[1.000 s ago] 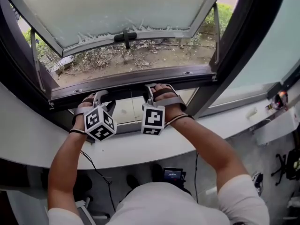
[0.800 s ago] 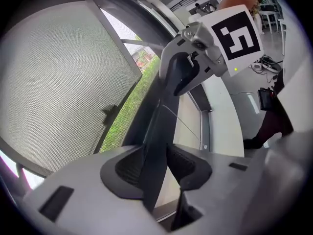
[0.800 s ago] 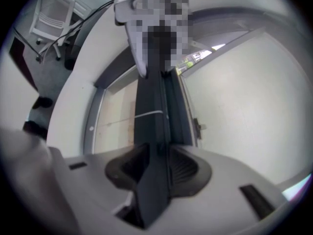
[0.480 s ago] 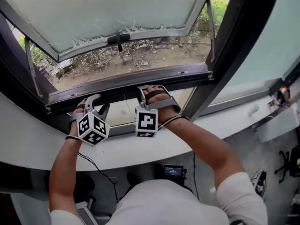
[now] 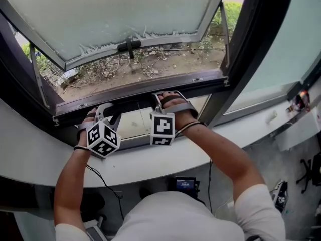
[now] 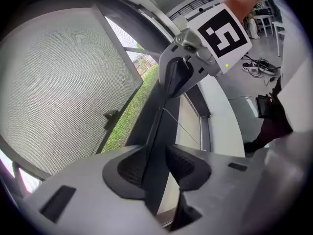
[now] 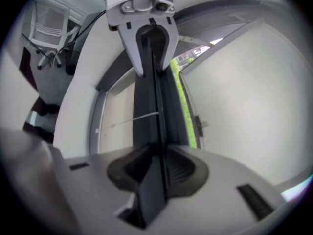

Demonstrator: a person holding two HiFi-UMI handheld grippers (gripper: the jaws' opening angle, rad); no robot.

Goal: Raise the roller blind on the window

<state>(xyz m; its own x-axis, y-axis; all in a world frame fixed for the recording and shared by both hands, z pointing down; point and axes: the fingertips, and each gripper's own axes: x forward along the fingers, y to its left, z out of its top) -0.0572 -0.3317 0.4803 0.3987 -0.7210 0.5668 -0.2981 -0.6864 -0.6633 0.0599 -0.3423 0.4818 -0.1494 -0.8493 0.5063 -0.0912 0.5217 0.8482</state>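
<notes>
The blind's dark bottom bar (image 5: 135, 101) runs along the foot of the window frame. My left gripper (image 5: 105, 108) holds it towards the left and my right gripper (image 5: 168, 95) a short way to the right. In the left gripper view the bar (image 6: 159, 126) passes between the pads of the left gripper (image 6: 156, 165), and the right gripper (image 6: 178, 75) clamps it farther along. In the right gripper view the bar (image 7: 151, 111) sits between the pads of the right gripper (image 7: 159, 168), whose jaws have just been closing onto it. The left gripper (image 7: 149, 43) shows beyond.
Above the bar a frosted window sash (image 5: 115, 14) stands tilted open outward, with a dark handle (image 5: 129, 45). Dry plants and soil (image 5: 150, 64) lie outside. A white curved sill (image 5: 150, 159) runs under the hands. A thick dark mullion (image 5: 251, 44) rises at the right.
Both grippers stay at the same places on the bar. Only the head camera has shifted a little.
</notes>
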